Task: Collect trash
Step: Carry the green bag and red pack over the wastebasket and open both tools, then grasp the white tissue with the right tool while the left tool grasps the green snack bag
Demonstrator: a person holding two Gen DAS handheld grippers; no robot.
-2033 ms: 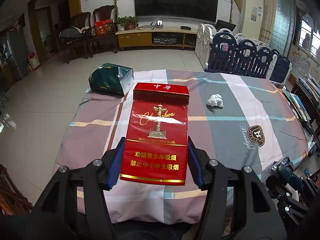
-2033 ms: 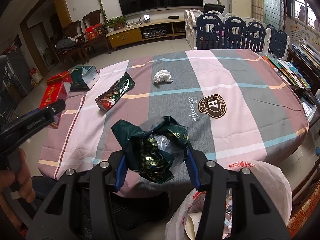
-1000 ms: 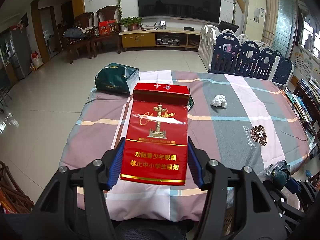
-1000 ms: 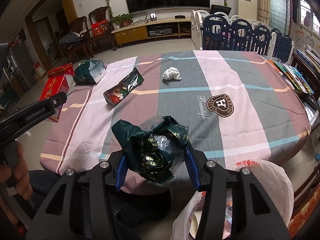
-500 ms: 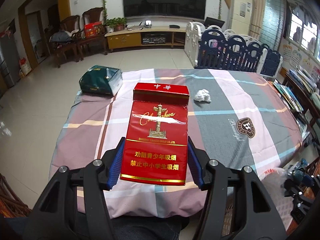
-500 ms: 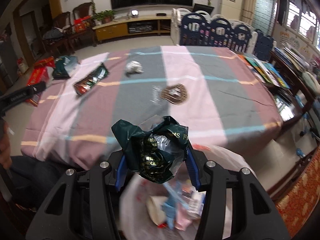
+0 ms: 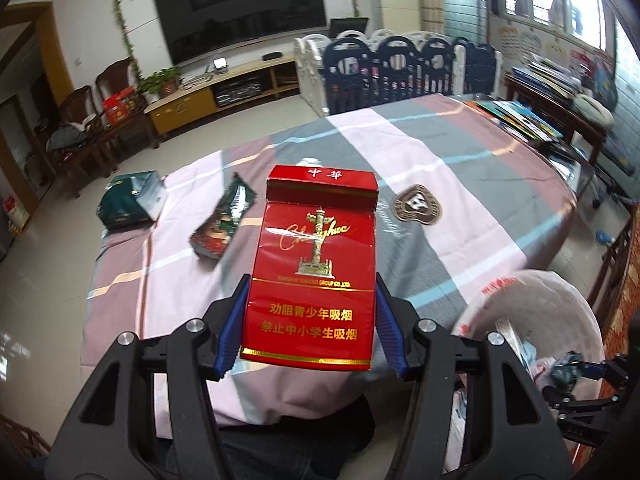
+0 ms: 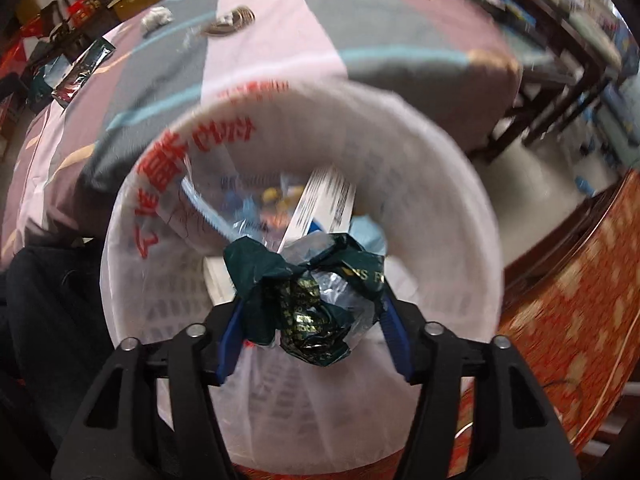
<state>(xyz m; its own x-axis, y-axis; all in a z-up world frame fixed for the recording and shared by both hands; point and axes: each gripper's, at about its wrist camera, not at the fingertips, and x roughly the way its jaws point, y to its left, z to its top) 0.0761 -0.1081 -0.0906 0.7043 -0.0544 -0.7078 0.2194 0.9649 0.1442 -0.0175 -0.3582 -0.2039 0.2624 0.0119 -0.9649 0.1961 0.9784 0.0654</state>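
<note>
I had just swung the right gripper (image 8: 312, 316) off the desk (image 7: 460, 184) and over the white-lined trash bin (image 8: 440, 184), so its view, which half a second before took in the whole striped cloth, was now filled by the bag's mouth and the scraps inside. Its fingers were clamped on the crumpled green wrapper (image 8: 308, 300), which hung directly above the opening; I judged that piece only needed letting go. The left gripper (image 7: 310, 320) had turned too: the bin's rim now showed at its lower right, where earlier frames had only a corner of it. Its fingers held the red cigarette carton (image 7: 316, 264) upright, off the desk. A snack packet (image 7: 222, 222) and a green box (image 7: 128, 204) lay on the cloth, uncollected.
</note>
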